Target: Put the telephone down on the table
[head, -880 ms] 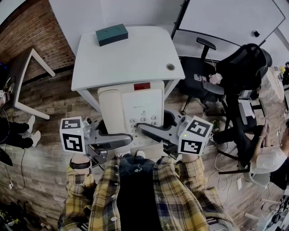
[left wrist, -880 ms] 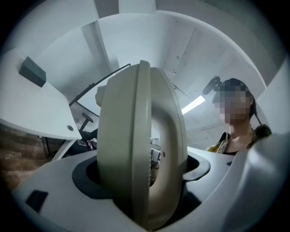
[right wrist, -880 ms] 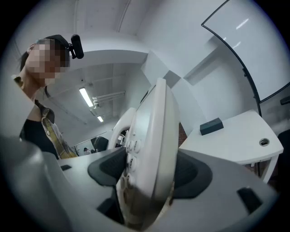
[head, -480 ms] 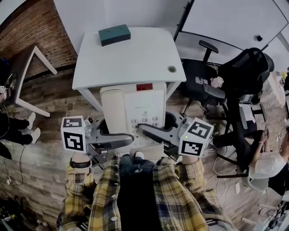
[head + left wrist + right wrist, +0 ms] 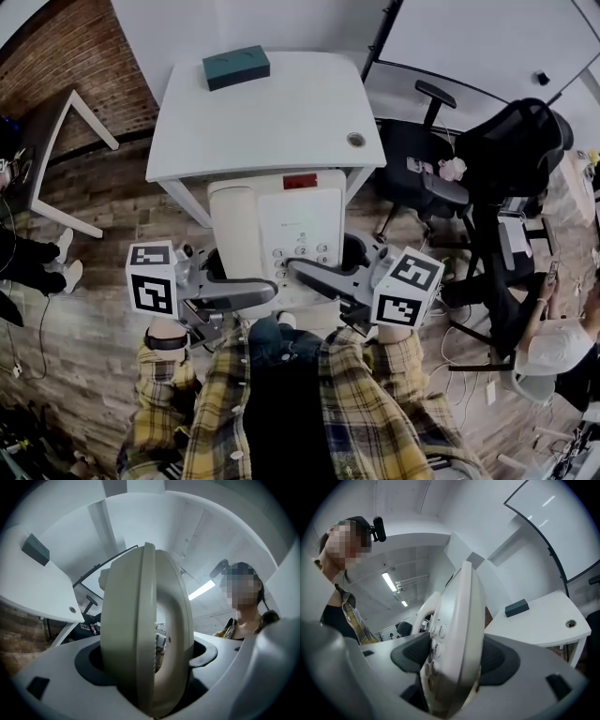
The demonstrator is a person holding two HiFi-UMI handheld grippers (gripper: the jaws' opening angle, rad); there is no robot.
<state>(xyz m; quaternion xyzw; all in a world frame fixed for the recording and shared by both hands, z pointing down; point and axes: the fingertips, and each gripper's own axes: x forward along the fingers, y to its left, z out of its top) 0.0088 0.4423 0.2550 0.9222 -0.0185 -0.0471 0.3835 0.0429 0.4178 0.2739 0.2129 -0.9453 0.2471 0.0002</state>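
1. Floor (image 5: 94,309): wood planks under the whole scene. A brick wall (image 5: 66,56) stands at the far left.
2. Bench (image 5: 281,122): white top, straight ahead on the far side.
3. Office chair (image 5: 511,141): black, right of the bench and well apart from the telephone.
4. Telephone (image 5: 281,225): cream desk set, held face up in the air between the two grippers, on the near side of the bench.
   - Its far end, with a red window (image 5: 294,181), meets the bench's near edge in the head view. I cannot tell whether it overhangs the top.
   - The handset (image 5: 230,234) sits along the left side and the keypad (image 5: 300,253) is at the near right.
5. Left gripper (image 5: 234,291): comes in from the left. Its jaws are set wide and pinch the handset side of the telephone. The left gripper view shows the pads against it on both sides.
6. Right gripper (image 5: 319,277): comes in from the right. Its jaws pinch the keypad side, with one pad on the key face and one on the underside.
7. Box (image 5: 236,67): dark green, lying flat at the far left of the bench, well apart from the telephone.
8. Cable hole (image 5: 355,139): small round grommet near the bench's right edge.
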